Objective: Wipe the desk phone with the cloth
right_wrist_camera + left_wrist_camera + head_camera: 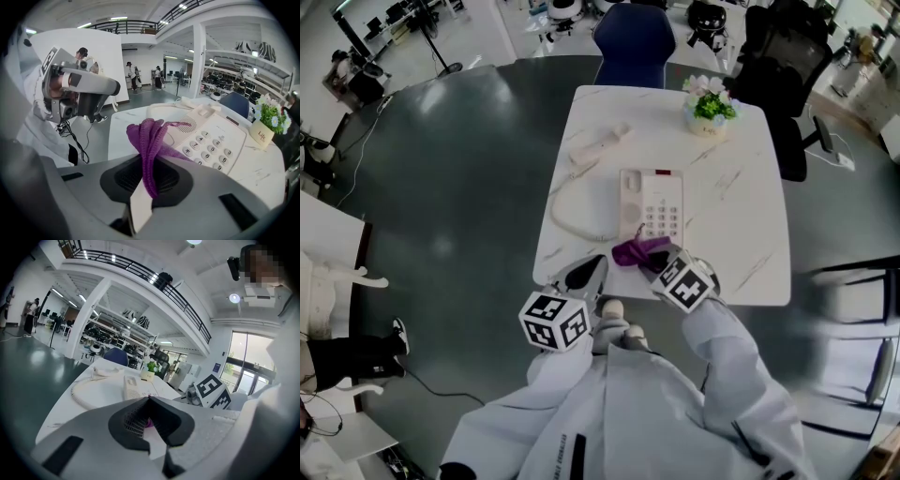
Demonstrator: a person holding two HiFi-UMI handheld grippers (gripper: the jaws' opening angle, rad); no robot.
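Observation:
A white desk phone [652, 206] lies near the front middle of the white table [741, 234]. Its handset [598, 142] is off the base, lying at the back left, and the coiled cord [567, 214] loops between them. My right gripper [661, 263] is shut on a purple cloth [639, 251], which hangs at the phone's near edge. In the right gripper view the cloth [150, 136] bunches up out of the gripper [152, 161], just short of the keypad [211, 140]. My left gripper [586, 274] is at the table's front edge, left of the cloth, shut and holding nothing that I can see.
A small pot of flowers [710, 108] stands at the table's back right corner. A blue chair [635, 42] is behind the table and a black chair [783, 66] at the back right. Dark floor surrounds the table.

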